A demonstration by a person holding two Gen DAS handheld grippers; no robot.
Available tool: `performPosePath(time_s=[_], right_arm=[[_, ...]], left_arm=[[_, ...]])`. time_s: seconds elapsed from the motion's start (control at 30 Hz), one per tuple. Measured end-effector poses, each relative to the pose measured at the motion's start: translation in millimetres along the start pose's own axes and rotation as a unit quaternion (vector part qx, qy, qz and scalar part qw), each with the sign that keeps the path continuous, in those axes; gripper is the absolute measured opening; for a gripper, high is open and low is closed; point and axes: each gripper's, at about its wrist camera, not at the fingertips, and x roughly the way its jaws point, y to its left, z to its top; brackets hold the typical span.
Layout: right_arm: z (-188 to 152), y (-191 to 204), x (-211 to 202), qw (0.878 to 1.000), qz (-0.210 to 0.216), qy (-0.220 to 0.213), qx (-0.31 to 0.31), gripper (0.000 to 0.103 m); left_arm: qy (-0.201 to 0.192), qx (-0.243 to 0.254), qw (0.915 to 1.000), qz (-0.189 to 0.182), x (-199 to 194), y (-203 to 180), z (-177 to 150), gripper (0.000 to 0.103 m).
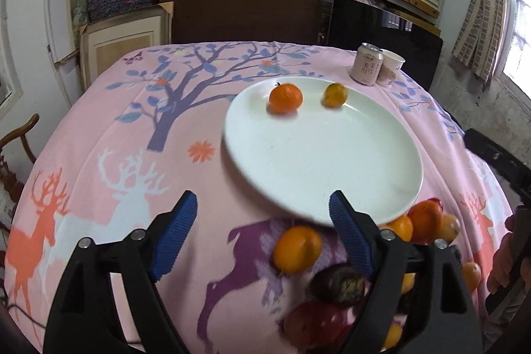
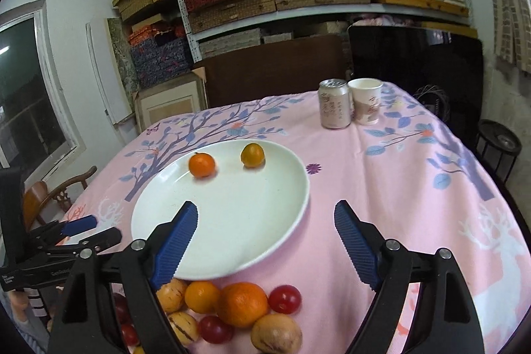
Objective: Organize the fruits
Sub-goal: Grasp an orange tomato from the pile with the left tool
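A white plate (image 1: 315, 161) (image 2: 232, 218) lies on the pink tablecloth. It holds an orange mandarin (image 1: 285, 97) (image 2: 201, 165) and a smaller yellow-orange fruit (image 1: 335, 94) (image 2: 252, 155), a little apart. Loose fruit is heaped at the plate's near edge: a big orange (image 2: 241, 304), red plums (image 2: 284, 298), speckled tan fruits (image 2: 276, 334), an orange fruit (image 1: 297, 249). My left gripper (image 1: 262, 201) (image 2: 99, 229) is open over the cloth and the plate's near rim, with nothing between its blue pads. My right gripper (image 2: 265, 208) is open above the plate's near edge, also holding nothing.
A drink can (image 2: 334, 104) (image 1: 366, 64) and a paper cup (image 2: 365, 102) (image 1: 391, 67) stand at the table's far right. A wooden chair (image 2: 56, 198) sits off the left edge. Shelves of stacked boxes and a dark panel (image 2: 415, 72) rise behind the table.
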Motion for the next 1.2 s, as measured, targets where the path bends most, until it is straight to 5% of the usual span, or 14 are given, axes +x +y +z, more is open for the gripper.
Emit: performPosePath(time_s=[0.2,0.43,1.0,1.2], right_arm=[[-21,-24,-32,0.998,0.000,-0.030,0.054,0.098],[-26,-47,-29,0.995,-0.001,-0.016,0.098,0.098],[-30,-52,-24,0.993,0.007,0.004,0.120,0.099],[-31,-53,-21,0.992,0.008,0.010,0.127,0.099]], left_arm=[[0.003,-0.032,0.9993,-0.018,-15,14,-24,0.086],[0.011,0.022,0.9997,-0.008,-7,-9,-31,0.086],[0.065,0.038,0.9971,0.001,31,-12,-26,0.086],[0.074,0.036,0.9962,-0.029,35,-13,-26,0.067]])
